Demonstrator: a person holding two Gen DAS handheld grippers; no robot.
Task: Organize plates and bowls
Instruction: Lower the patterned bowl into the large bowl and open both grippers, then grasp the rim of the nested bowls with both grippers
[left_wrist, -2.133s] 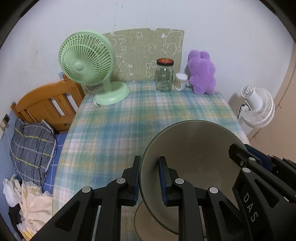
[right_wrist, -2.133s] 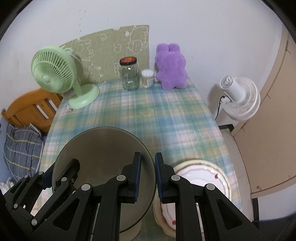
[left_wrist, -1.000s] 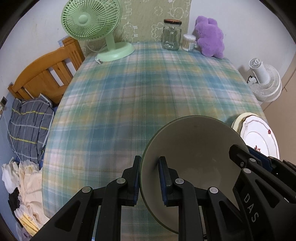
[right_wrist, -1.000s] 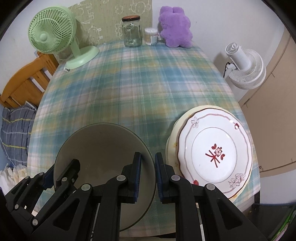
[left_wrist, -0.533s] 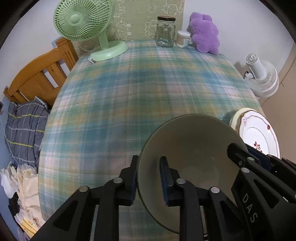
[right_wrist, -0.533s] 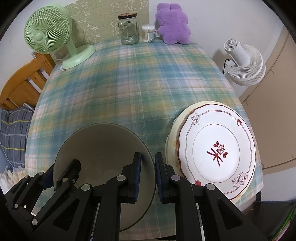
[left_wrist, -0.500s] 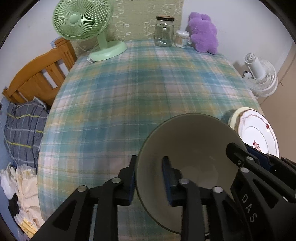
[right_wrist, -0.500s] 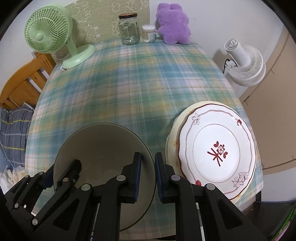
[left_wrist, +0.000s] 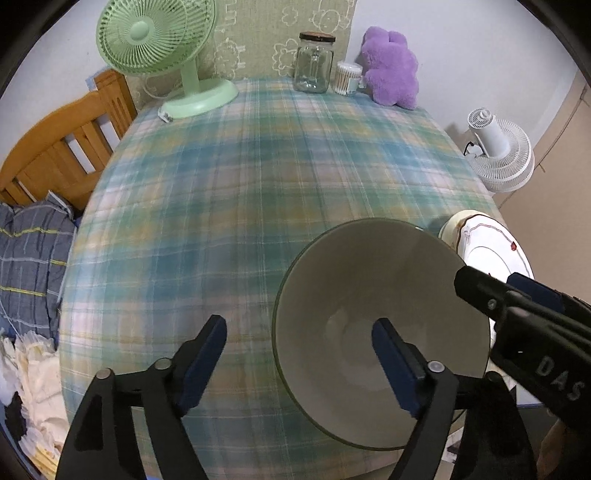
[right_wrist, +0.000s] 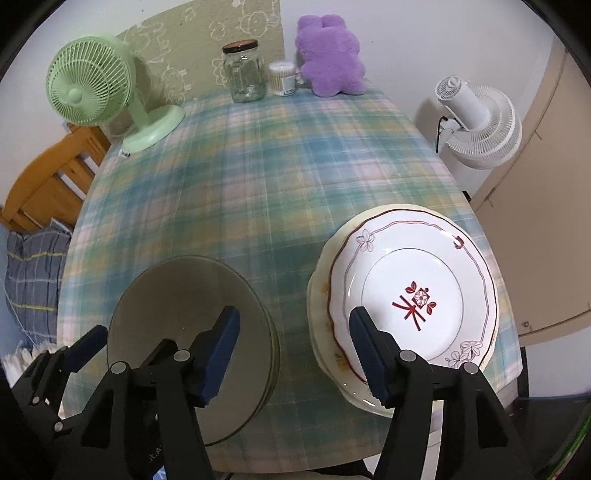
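Observation:
A grey-green bowl (left_wrist: 380, 295) sits on the plaid tablecloth (left_wrist: 258, 177) near the front edge; it also shows in the right wrist view (right_wrist: 177, 295), nested on more bowl rims. My left gripper (left_wrist: 297, 347) is open, its jaws standing either side of the bowl's left rim. My right gripper (right_wrist: 293, 339) is open, its jaws either side of the bowl's right rim. A white plate with a red motif (right_wrist: 413, 295) lies on a cream plate (right_wrist: 321, 291) to the right; the white plate also shows in the left wrist view (left_wrist: 487, 254).
At the table's far end stand a green fan (right_wrist: 88, 88), a glass jar (right_wrist: 243, 74), a cotton-swab tub (right_wrist: 282, 77) and a purple plush (right_wrist: 328, 55). A wooden bed frame (left_wrist: 55, 147) is left, a white floor fan (right_wrist: 476, 122) right.
Both grippers have opened and let go of the bowl's rim. The bowl came down from the air and now rests on the table beside the plates.

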